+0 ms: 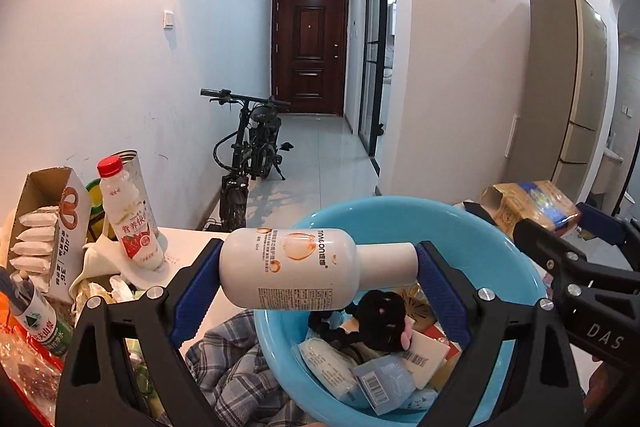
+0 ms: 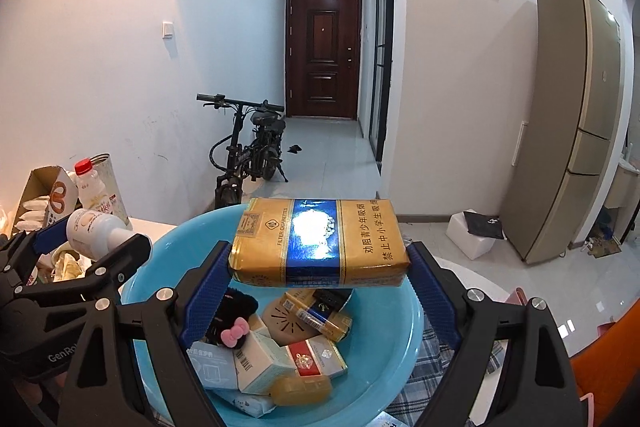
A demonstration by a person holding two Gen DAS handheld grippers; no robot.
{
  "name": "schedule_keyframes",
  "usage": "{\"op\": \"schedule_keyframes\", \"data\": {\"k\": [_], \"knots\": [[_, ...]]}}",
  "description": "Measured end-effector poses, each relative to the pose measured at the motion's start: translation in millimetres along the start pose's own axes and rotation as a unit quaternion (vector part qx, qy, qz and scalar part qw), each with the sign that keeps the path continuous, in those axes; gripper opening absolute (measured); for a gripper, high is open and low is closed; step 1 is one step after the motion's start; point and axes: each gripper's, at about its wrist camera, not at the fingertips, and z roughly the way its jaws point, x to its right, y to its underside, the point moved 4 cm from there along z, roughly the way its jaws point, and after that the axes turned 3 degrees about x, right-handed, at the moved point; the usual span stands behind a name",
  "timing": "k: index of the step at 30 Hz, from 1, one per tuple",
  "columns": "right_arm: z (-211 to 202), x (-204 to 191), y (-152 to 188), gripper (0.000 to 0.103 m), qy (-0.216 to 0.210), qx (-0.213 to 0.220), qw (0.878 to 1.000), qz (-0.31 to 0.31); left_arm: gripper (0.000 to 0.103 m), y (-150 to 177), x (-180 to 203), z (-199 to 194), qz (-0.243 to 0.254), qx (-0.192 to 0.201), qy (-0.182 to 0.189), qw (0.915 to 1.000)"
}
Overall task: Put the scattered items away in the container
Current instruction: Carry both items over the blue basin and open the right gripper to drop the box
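Observation:
My left gripper is shut on a white lotion bottle, held sideways above the near left rim of the blue basin. My right gripper is shut on a gold and blue cigarette carton, held flat over the blue basin. The basin holds several small boxes, packets and a black plush toy. The carton also shows at the right of the left wrist view, and the lotion bottle shows at the left of the right wrist view.
On the table at the left stand a red-capped milk drink bottle, an open cardboard box of white packets, a green-labelled water bottle and crumpled wrappers. A plaid cloth lies under the basin. A bicycle leans by the wall beyond.

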Motion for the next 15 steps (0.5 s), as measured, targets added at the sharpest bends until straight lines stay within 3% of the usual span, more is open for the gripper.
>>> {"op": "schedule_keyframes", "data": {"k": [15], "knots": [[-1.1, 8.5, -1.5, 0.088, 0.011, 0.000, 1.000, -0.003, 0.092, 4.7, 8.2, 7.6, 0.014, -0.012, 0.010, 0.9998]]}}
